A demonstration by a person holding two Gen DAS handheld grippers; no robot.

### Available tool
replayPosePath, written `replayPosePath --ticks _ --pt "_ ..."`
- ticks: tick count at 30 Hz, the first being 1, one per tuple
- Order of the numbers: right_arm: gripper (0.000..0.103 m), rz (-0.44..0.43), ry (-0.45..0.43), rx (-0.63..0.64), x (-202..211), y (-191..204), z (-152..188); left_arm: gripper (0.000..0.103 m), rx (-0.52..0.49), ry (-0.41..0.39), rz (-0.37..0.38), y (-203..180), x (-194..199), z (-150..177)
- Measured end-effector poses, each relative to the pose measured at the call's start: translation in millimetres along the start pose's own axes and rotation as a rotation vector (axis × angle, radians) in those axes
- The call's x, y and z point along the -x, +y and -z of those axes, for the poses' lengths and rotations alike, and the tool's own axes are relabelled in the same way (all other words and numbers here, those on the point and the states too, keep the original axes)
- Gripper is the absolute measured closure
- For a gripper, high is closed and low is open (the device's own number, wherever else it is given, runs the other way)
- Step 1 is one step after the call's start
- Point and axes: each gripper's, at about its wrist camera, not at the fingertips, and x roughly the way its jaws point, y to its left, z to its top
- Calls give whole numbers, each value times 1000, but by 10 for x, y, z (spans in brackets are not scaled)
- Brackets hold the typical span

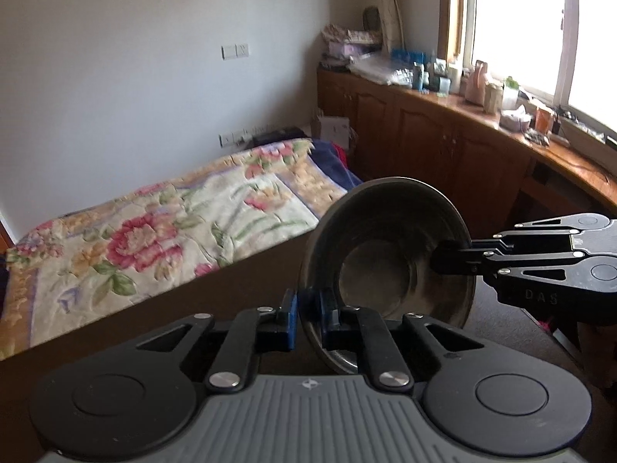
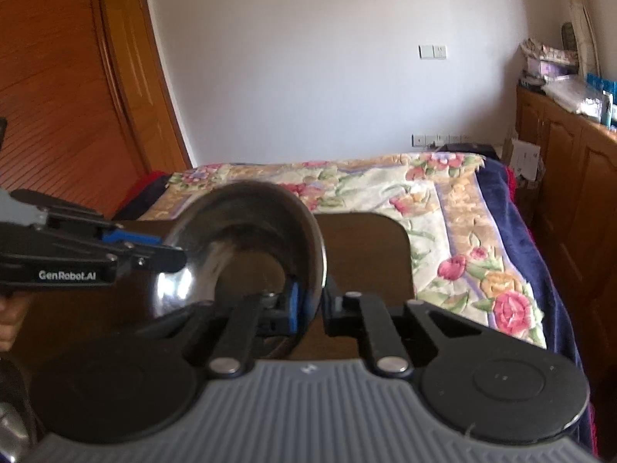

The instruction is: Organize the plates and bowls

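Observation:
A steel bowl is tipped up on its edge above a dark brown table, and both grippers hold it by the rim. In the left wrist view my left gripper is shut on the near rim, one blue-padded finger on each side of the wall. My right gripper comes in from the right and pinches the far right rim. The right wrist view shows the same bowl with my right gripper shut on its near rim and my left gripper clamped on the left rim.
Beyond the table is a bed with a flowered blanket. Wooden cabinets with a cluttered top run under the window on the right. A wooden door stands at the left. A hand holds the left gripper.

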Motion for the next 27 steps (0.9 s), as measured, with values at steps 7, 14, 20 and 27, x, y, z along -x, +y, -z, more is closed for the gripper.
replayPosePath --ticks 7,14,20,27 --pt "93 -5 -73 35 290 228 -162 64 2 -94 -26 8 505 -81" --pt "93 -19 -129 51 565 419 -223 64 8 -161 -40 15 950 -26" --pt "93 -31 -154 59 747 534 -180 64 1 -195 -45 -27 1272 93" --pt "93 -45 -161 78 900 673 -84 64 24 -217 -31 -39 1548 296"
